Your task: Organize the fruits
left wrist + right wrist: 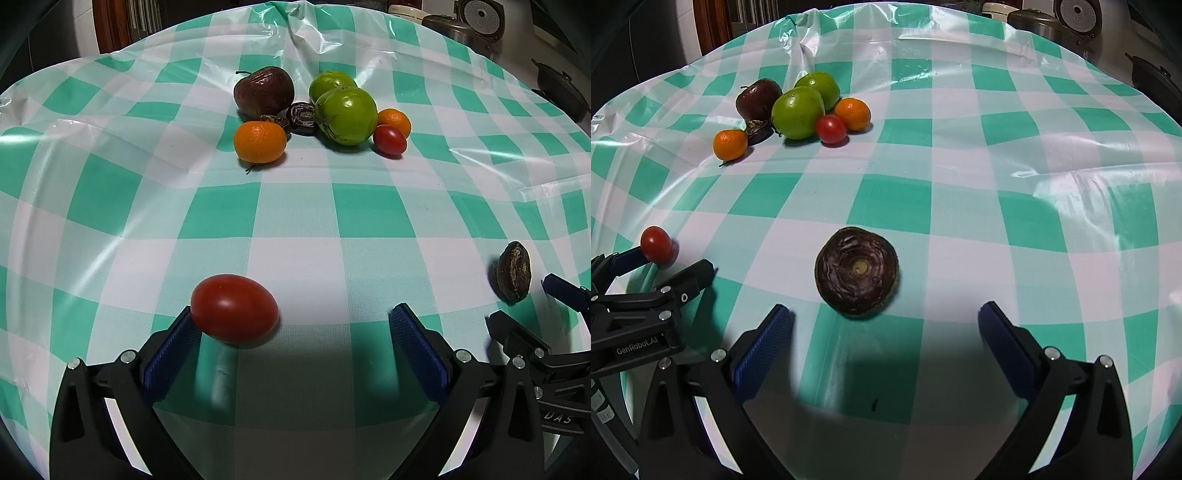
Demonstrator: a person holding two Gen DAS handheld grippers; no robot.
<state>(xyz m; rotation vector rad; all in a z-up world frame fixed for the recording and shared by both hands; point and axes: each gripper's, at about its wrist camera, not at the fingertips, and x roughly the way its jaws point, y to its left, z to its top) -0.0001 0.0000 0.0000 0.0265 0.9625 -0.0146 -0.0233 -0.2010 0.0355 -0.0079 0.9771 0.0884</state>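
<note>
My left gripper is open; a red cherry tomato lies on the cloth against its left finger. My right gripper is open, with a dark brown water chestnut on the cloth just ahead of its fingertips. That chestnut shows at the right in the left wrist view. At the far side lies a pile: a dark red apple, two green fruits, two small oranges, a second cherry tomato and dark chestnuts.
A green-and-white checked plastic cloth covers the table, wrinkled at the far side and right. Pots and a rice cooker stand beyond the far right edge. The left gripper shows at the left in the right wrist view.
</note>
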